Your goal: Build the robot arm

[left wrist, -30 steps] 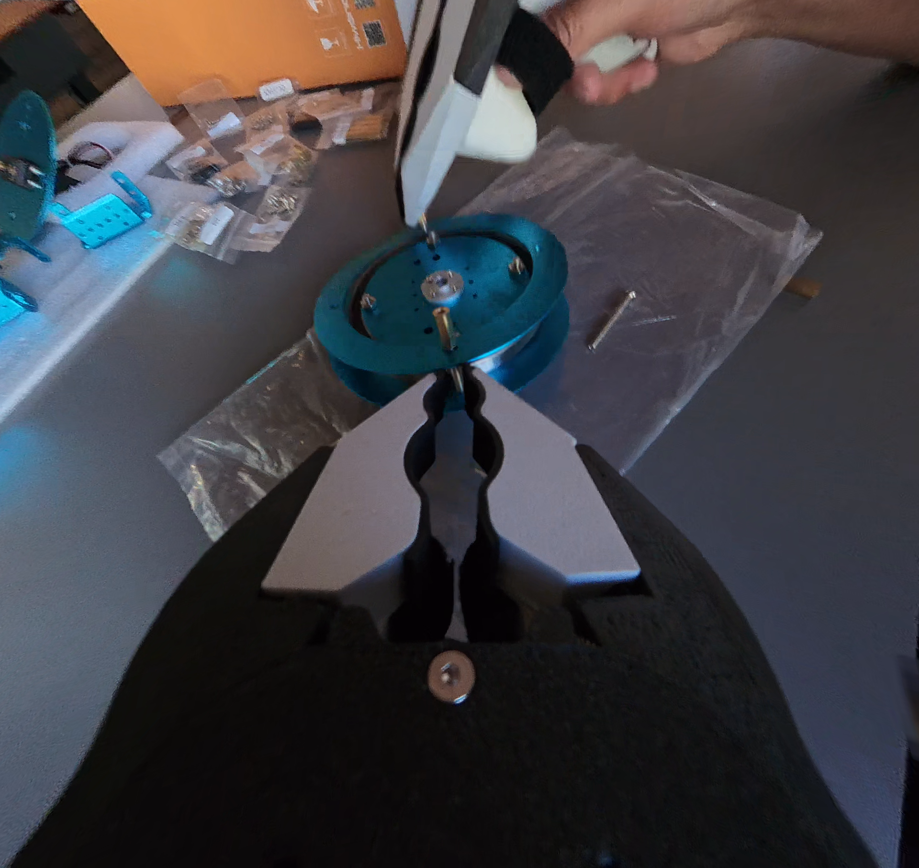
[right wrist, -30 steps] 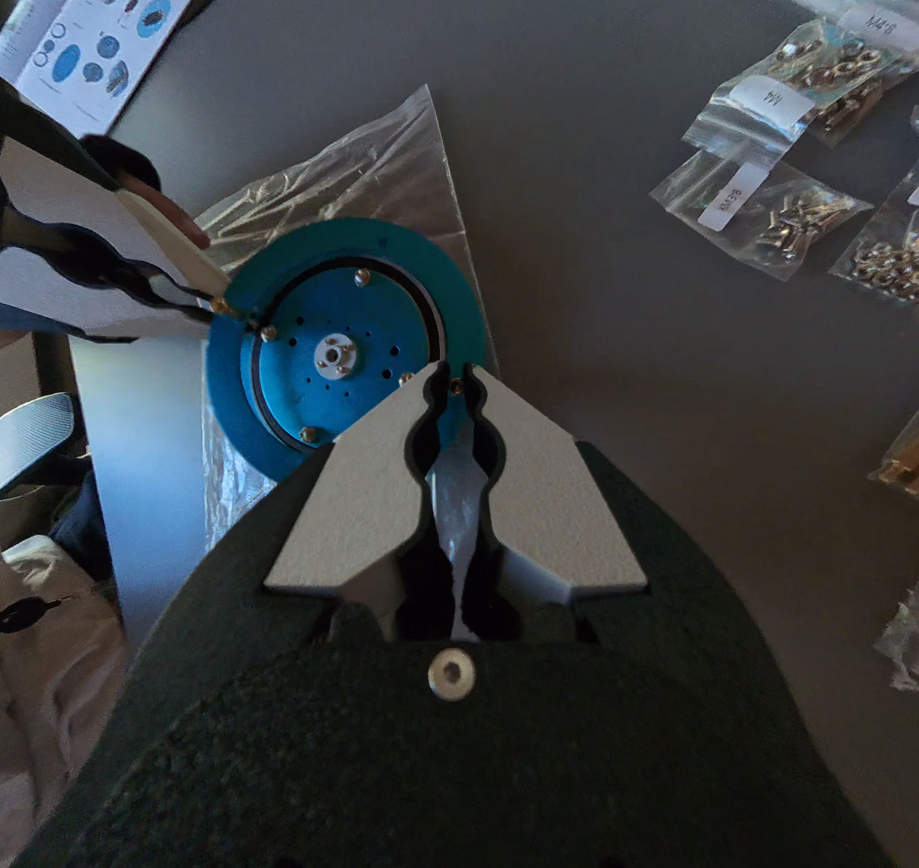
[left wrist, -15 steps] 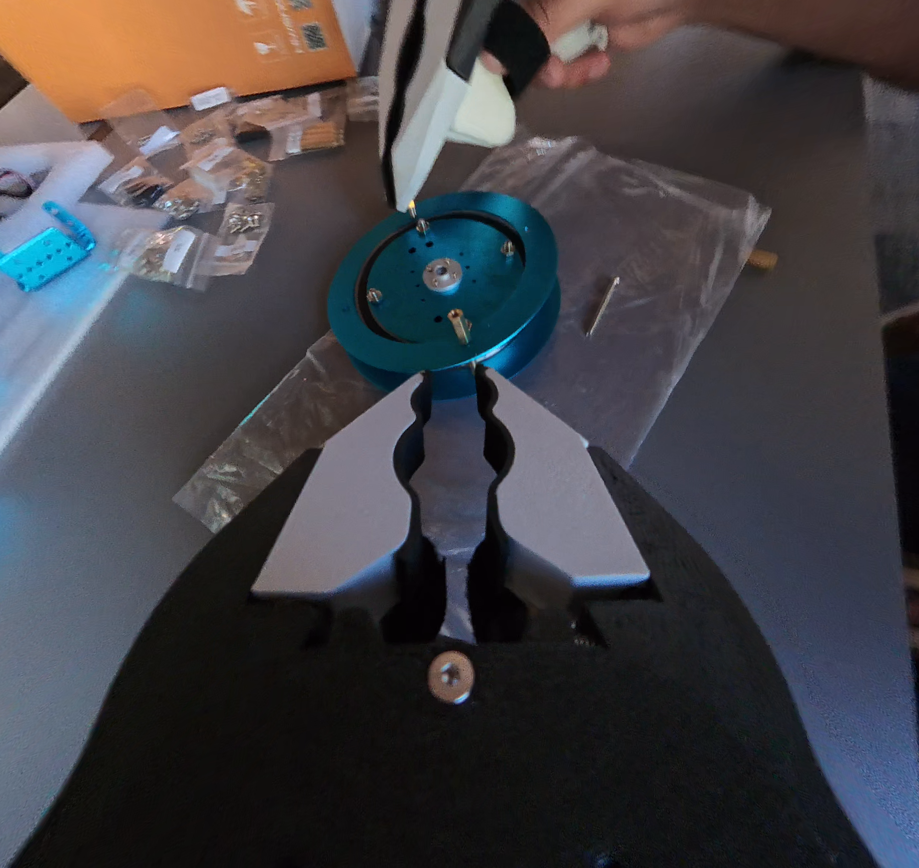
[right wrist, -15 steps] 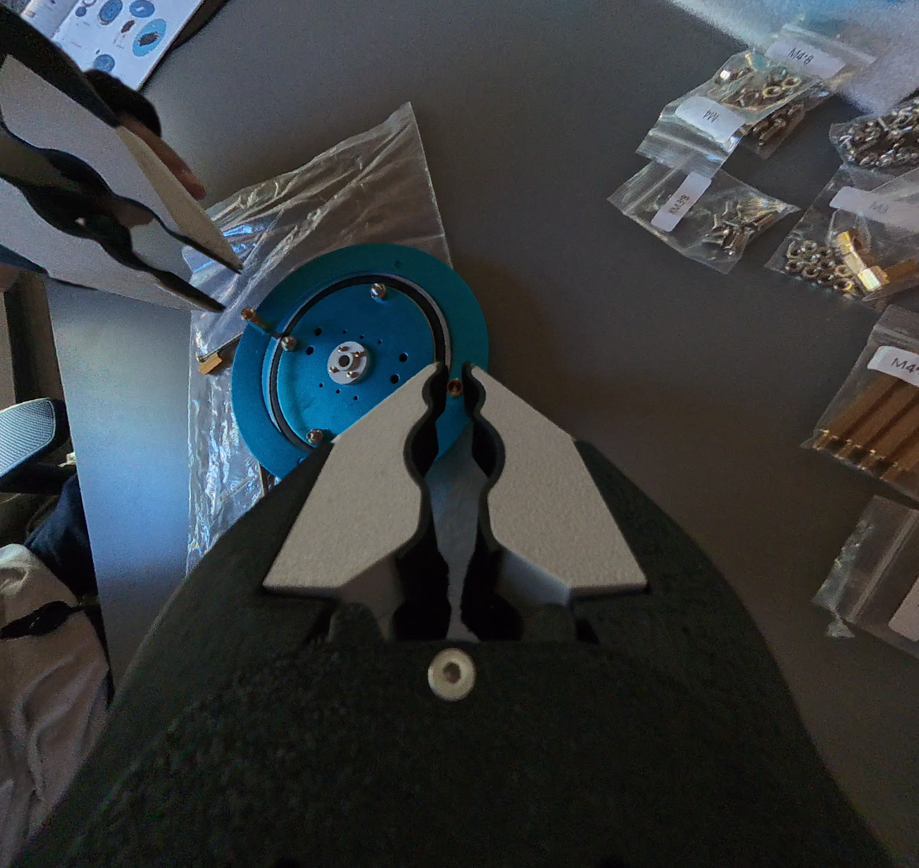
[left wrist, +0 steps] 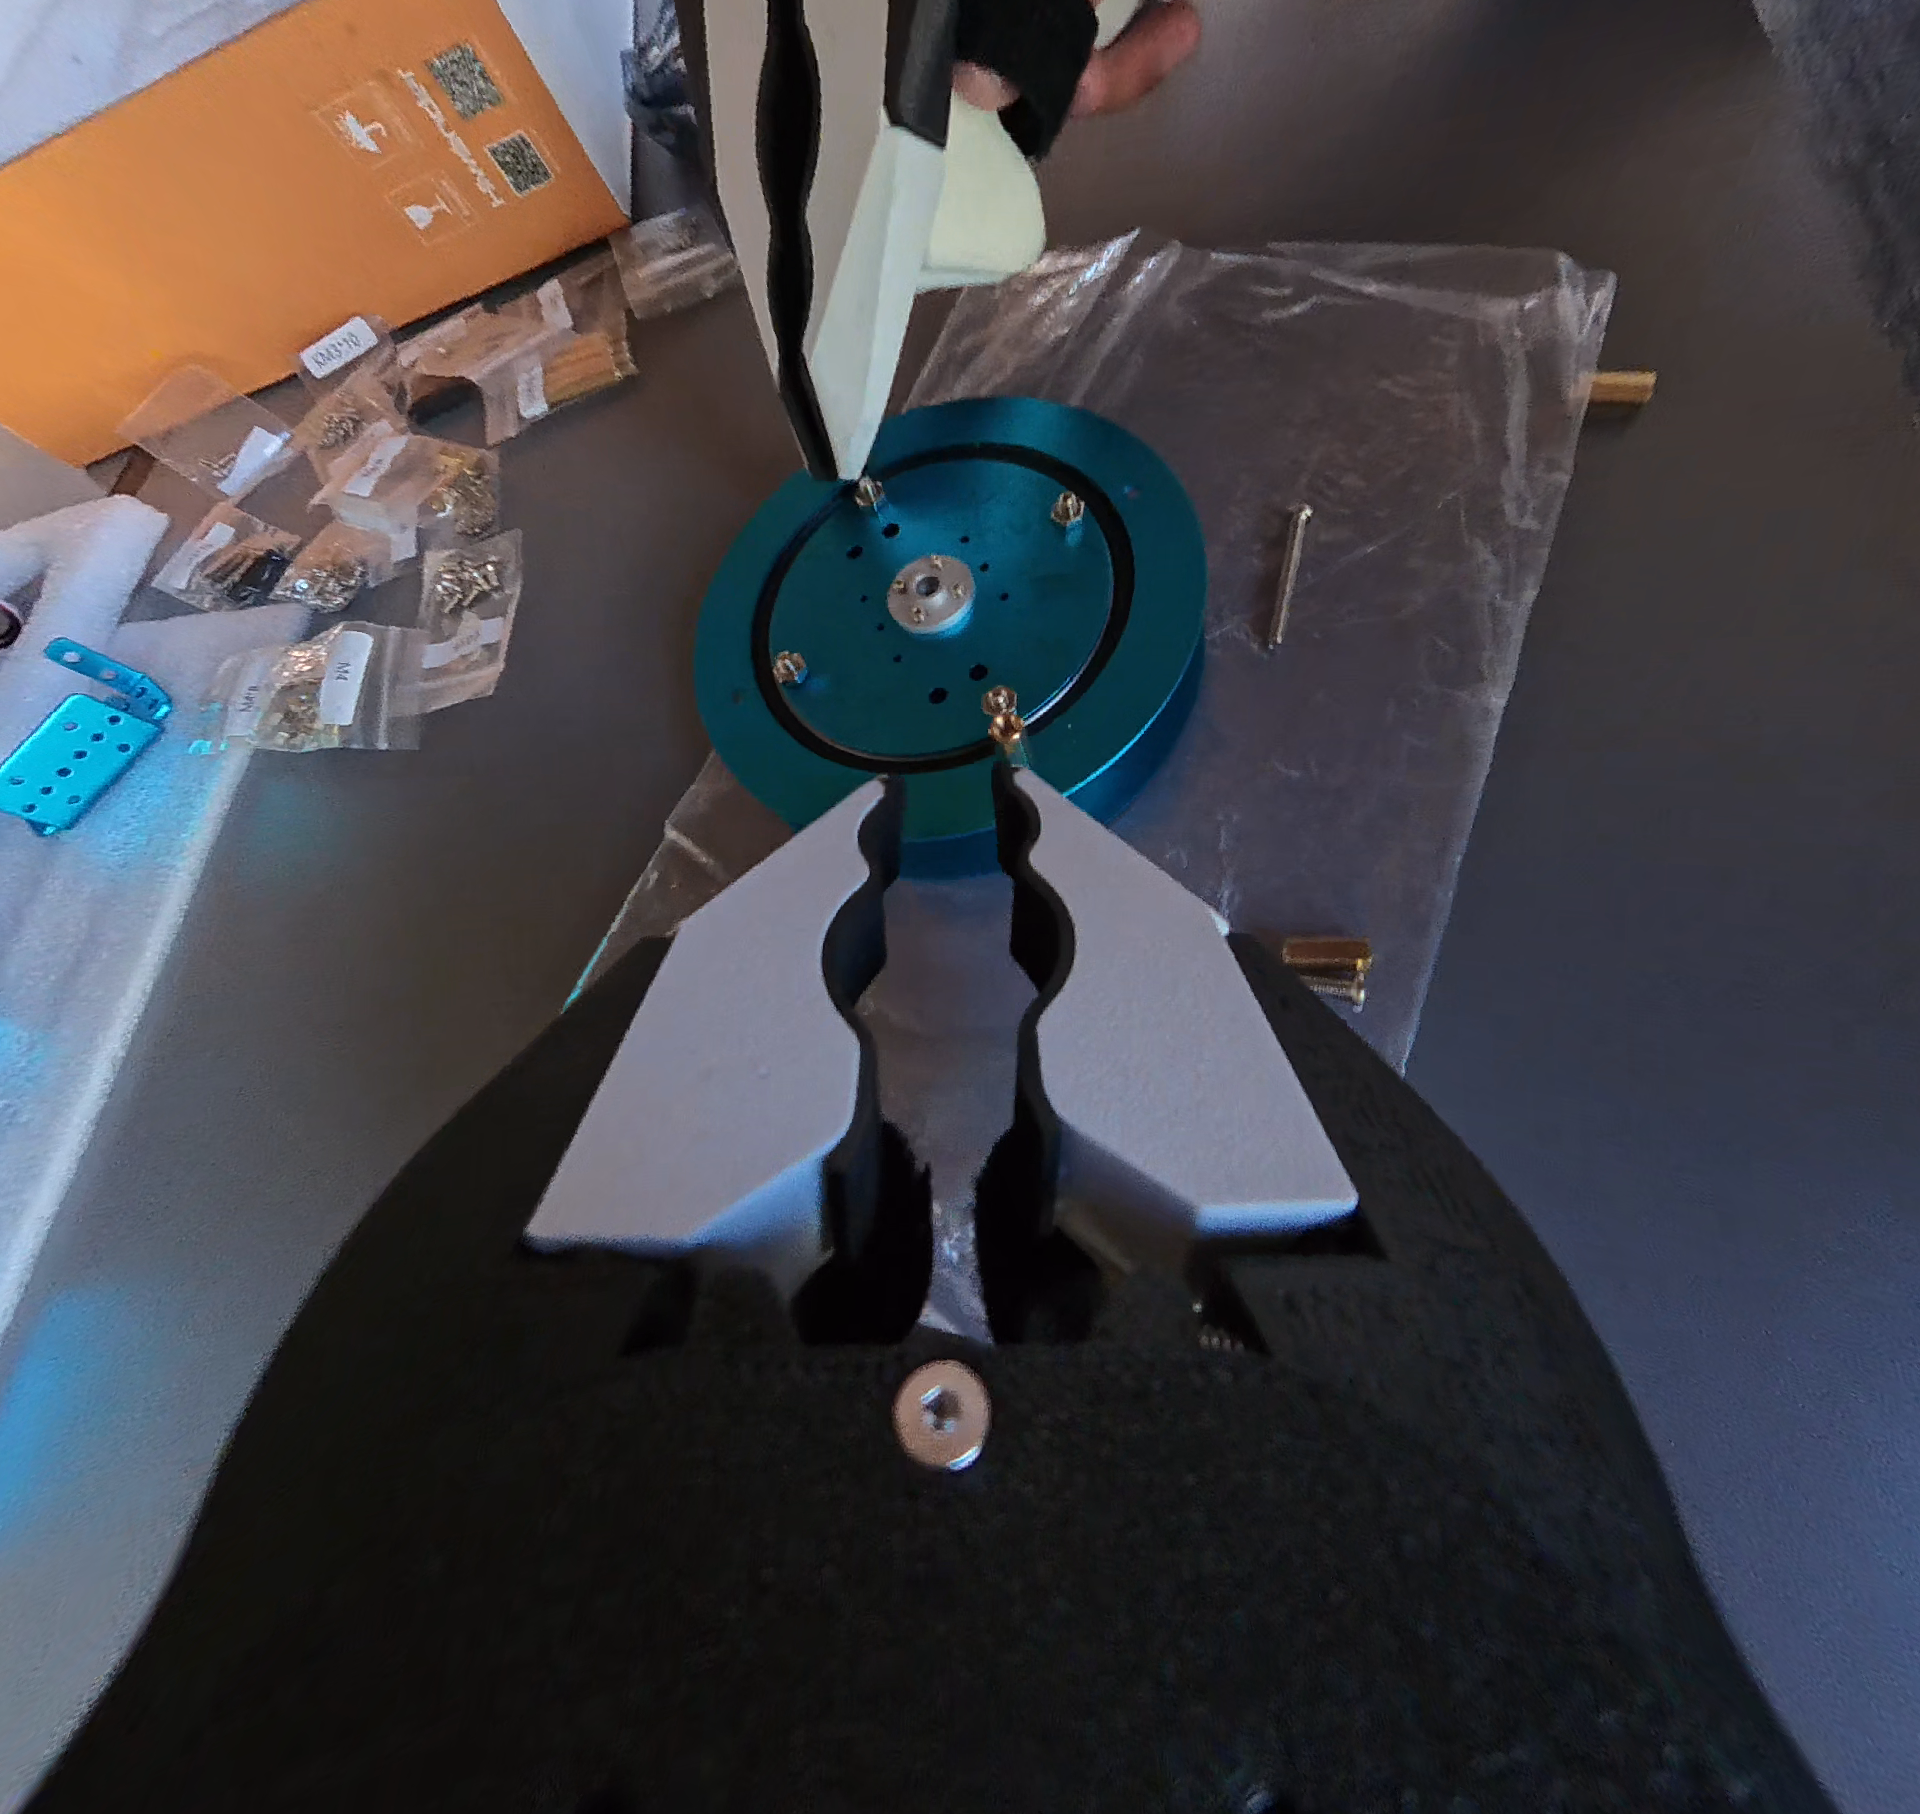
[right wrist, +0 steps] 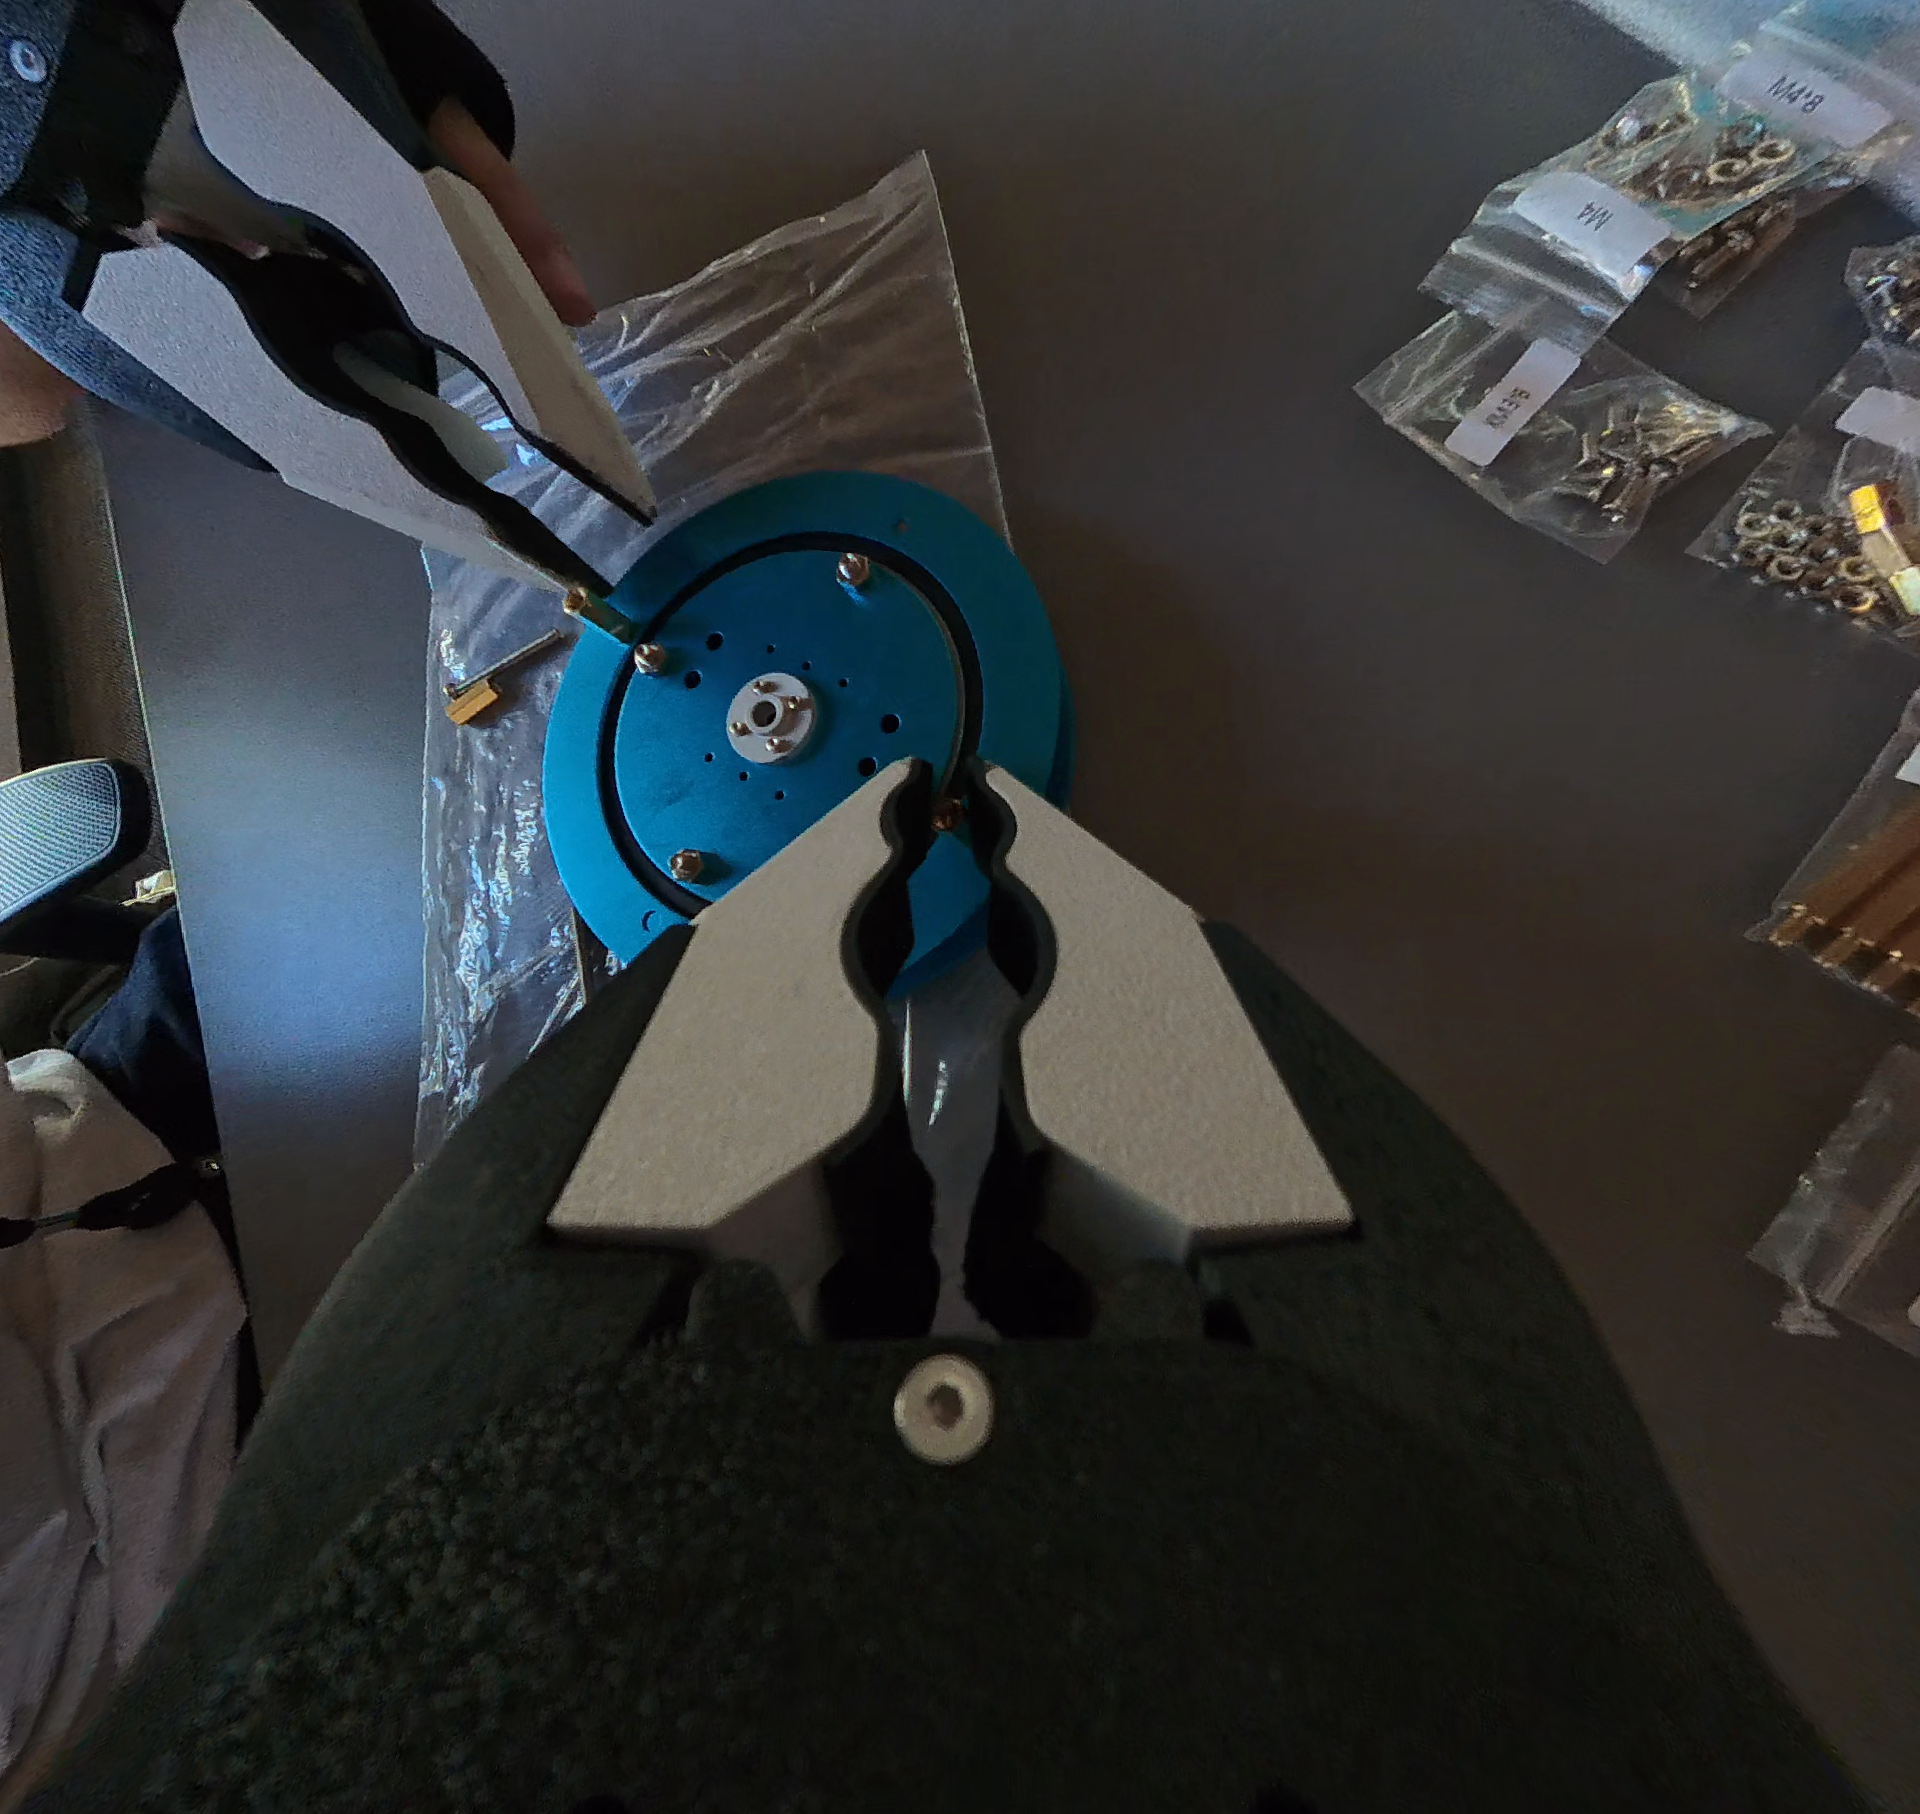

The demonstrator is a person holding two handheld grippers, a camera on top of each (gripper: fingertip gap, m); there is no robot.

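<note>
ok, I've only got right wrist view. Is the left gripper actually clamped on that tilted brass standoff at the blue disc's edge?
Observer: No. In left wrist view the left gripper is open, and the tilted standoff sits just past one fingertip, not between the two.
Operator: What's past the hardware bags, out of my frame?
Observer: An orange cardboard box stands right behind the hardware bags.
Operator: Any more blue parts around?
Observer: A blue perforated bracket lies on the white foam, beside those bags.
</note>
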